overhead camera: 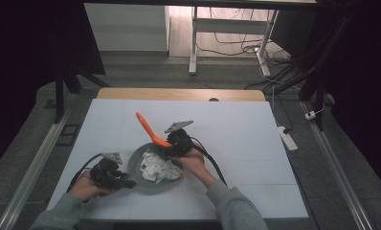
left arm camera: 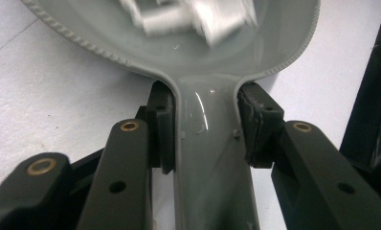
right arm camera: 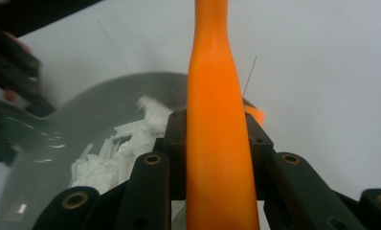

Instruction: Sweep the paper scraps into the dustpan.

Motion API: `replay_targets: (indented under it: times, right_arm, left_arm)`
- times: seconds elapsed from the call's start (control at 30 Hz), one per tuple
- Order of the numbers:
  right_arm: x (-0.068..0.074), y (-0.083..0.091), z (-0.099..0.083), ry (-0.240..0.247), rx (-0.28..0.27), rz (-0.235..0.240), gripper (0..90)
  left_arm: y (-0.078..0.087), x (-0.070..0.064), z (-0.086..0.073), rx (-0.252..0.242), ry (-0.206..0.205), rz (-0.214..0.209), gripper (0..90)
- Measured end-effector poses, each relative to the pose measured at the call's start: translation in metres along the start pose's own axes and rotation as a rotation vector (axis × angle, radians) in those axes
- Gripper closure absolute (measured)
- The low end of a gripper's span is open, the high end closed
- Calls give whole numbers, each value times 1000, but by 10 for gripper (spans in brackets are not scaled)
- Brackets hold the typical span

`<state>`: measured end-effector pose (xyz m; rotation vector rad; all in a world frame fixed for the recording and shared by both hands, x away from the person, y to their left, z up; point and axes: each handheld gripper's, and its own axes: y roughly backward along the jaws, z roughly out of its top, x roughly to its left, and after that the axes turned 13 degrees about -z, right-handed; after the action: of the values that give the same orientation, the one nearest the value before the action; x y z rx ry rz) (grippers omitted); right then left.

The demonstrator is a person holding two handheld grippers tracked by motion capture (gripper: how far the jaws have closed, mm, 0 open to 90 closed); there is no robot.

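White table (overhead camera: 236, 124), grey pan (overhead camera: 137, 176) with white scraps (overhead camera: 156, 167) near your edge.

Your left claw (overhead camera: 126, 184) is clamped on the pan's handle (left arm camera: 208, 158), one jaw on each side, at the pan's left. Your right claw (overhead camera: 172, 142) grips the orange spatula (overhead camera: 148, 128) by its handle, which slants up and away to the left; its other end sits at the pan's right rim, beside the scraps.

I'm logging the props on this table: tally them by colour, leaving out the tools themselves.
Grey: 1, the pan, its handle clamped by the left tool.
Orange: 1, the spatula, held by the right tool.
White: 1, the heap of paper pieces in the pan.
Total: 3
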<state>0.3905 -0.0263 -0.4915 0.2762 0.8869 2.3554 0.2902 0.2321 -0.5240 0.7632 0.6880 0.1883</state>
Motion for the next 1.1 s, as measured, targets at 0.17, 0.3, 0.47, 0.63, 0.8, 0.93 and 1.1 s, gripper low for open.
replay_targets:
  times: [0.17, 0.3, 0.47, 0.63, 0.8, 0.93, 1.1]
  right_arm:
    - [-1, 19, 13, 29, -62, -27, 701]
    - [-13, 34, 17, 22, -99, -72, 701]
    - [-31, 40, 13, -10, -99, -116, 701]
    - [-45, 39, 6, -30, -71, -160, 701]
    - [-52, 34, -4, -40, -40, -197, 701]
    - [-56, 28, -12, -43, -12, -212, 700]
    - [-58, 25, -18, -70, 8, -221, 700]
  left_arm:
    - [0, 0, 0, 0, -1, 3, 612]
    - [0, 0, 0, 0, -1, 2, 611]
    - [0, 0, 0, 0, 0, 2, 611]
    - [0, 0, 0, 1, 0, 1, 611]
    - [0, 0, 0, 1, 1, 1, 612]
    - [0, -2, 1, -3, 2, 0, 611]
    - [0, -3, 0, -3, 5, 0, 611]
